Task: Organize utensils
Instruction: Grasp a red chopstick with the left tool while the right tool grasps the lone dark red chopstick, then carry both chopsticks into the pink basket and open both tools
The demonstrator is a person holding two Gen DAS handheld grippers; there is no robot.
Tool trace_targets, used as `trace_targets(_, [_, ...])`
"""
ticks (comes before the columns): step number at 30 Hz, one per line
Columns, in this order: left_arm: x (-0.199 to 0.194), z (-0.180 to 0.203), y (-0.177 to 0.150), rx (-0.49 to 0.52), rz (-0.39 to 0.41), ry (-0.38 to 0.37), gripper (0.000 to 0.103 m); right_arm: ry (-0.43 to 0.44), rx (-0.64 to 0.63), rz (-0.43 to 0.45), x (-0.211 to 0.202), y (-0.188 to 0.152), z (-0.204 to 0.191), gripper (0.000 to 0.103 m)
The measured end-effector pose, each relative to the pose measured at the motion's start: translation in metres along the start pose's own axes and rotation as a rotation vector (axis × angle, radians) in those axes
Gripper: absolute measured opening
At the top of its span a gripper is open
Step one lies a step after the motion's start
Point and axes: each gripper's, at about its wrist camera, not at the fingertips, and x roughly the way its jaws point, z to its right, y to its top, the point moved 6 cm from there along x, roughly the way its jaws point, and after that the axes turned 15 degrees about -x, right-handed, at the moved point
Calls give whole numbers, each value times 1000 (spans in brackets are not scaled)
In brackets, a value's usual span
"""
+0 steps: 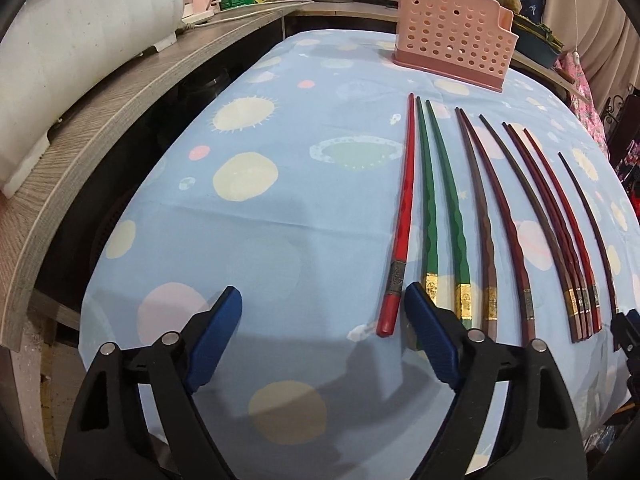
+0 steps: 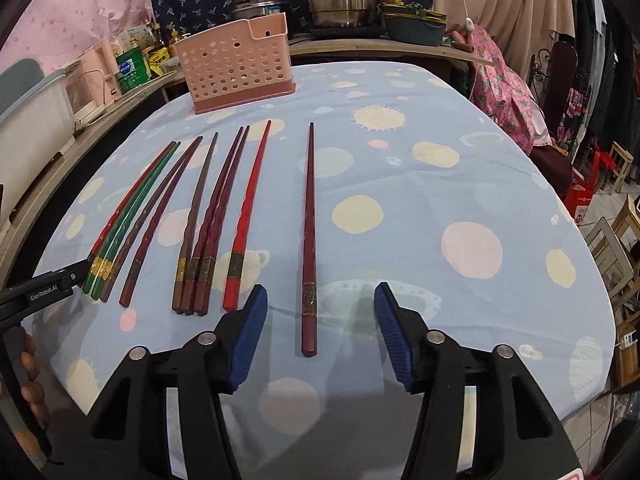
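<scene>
In the left wrist view, your left gripper (image 1: pixel 324 300) hovers low over the near edge of the cloth (image 1: pixel 256 216), jaws apart with nothing between them. Its right pad (image 1: pixel 430 334) sits just beside the butt of the red chopstick (image 1: pixel 402 216), which lies outside the gap, to the right of the pad. Beyond it the row runs rightward: a green pair (image 1: pixel 440 208), then brown and dark red sticks, all with butts near you and tips pointing far toward the pink holder (image 1: pixel 452 36). At the right edge you catch only a sliver of your right gripper (image 1: pixel 630 330).

In the right wrist view, your right gripper (image 2: pixel 320 308) is also open and empty, but here the lone dark chopstick (image 2: pixel 309 236) lies squarely between the jaws, pads clear of it on both sides. This view shows what the other does not: that stick stands well apart from the bunched row on the left, and the holder's open top with its raised end. The left view alone shows how close its pad is to the red stick.

These sticks look light, stiff and lacquered (so likely slick), and thin enough to roll on soft cloth. Take hold near the thick butt, around the metal band (image 2: pixel 308 300), where the square section should give the pads flat faces. Pinching near the taper would probably let the stick pivot.
</scene>
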Motion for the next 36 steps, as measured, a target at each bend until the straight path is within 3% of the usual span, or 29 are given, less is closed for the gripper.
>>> trace_targets(4, [0, 2, 2, -1, 1, -12, 73, -4, -17, 4, 2, 1, -1, 37])
trace_targets(10, [-3, 7, 0, 19, 0, -32, 56, -7, -13, 6, 3, 0, 1, 22])
trace_targets(15, [-6, 7, 1, 15, -15, -60, 25, 9, -12, 5, 3, 1, 2, 8])
trace_targets(17, [-6, 6, 2, 6, -29, -79, 13, 17, -14, 3, 3, 0, 2, 8])
trace_targets(26, [-25, 0, 15, -43, -71, -139, 7, 59, -8, 56, -25, 24, 15, 7])
trace_targets(30, [-49, 4, 39, -56, -51, -170, 7, 58, 2, 126, -47, 59, 33, 7])
trace_targets(36, [-85, 20, 101, -40, 50, -184, 7, 33, 10, 254, -73, 130, 66, 7])
